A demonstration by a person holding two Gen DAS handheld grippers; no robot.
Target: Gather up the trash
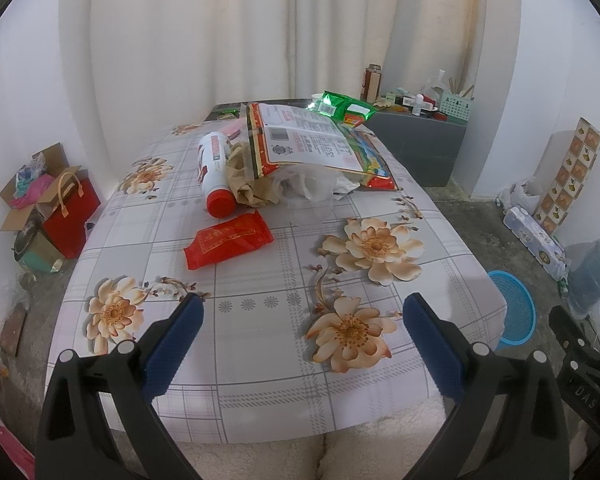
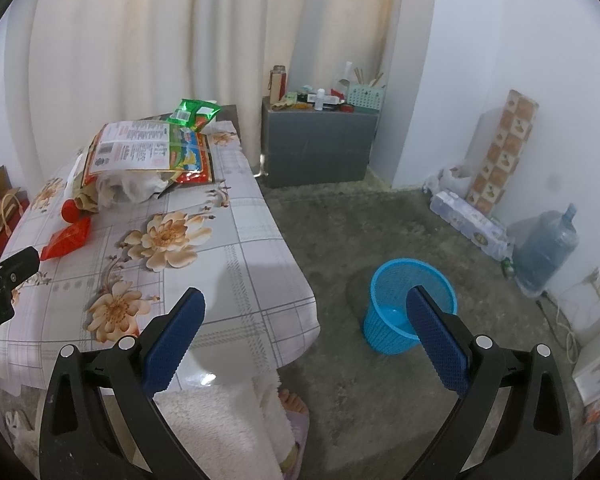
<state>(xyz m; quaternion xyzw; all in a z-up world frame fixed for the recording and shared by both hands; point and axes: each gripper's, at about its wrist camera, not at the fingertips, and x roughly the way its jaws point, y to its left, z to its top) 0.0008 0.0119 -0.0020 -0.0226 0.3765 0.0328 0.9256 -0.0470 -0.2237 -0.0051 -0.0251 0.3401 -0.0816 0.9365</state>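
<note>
Trash lies on the far half of the flowered table (image 1: 260, 320): a red packet (image 1: 228, 241), a white bottle with a red cap (image 1: 216, 172), crumpled brown paper (image 1: 252, 184), a clear plastic bag (image 1: 312, 188), a large printed bag (image 1: 316, 144) and a green snack bag (image 1: 344, 106). My left gripper (image 1: 302, 312) is open and empty above the near table edge. My right gripper (image 2: 306, 308) is open and empty, held off the table's right side. A blue mesh bin (image 2: 410, 304) stands on the floor just behind its right finger. The red packet (image 2: 66, 238) and printed bag (image 2: 148, 152) also show in the right wrist view.
A grey cabinet (image 2: 320, 148) with bottles and a basket stands at the back wall. A water jug (image 2: 548, 248), a wrapped pack and a tall patterned box line the right wall. Cardboard boxes and a red gift bag (image 1: 70, 216) sit on the floor left of the table.
</note>
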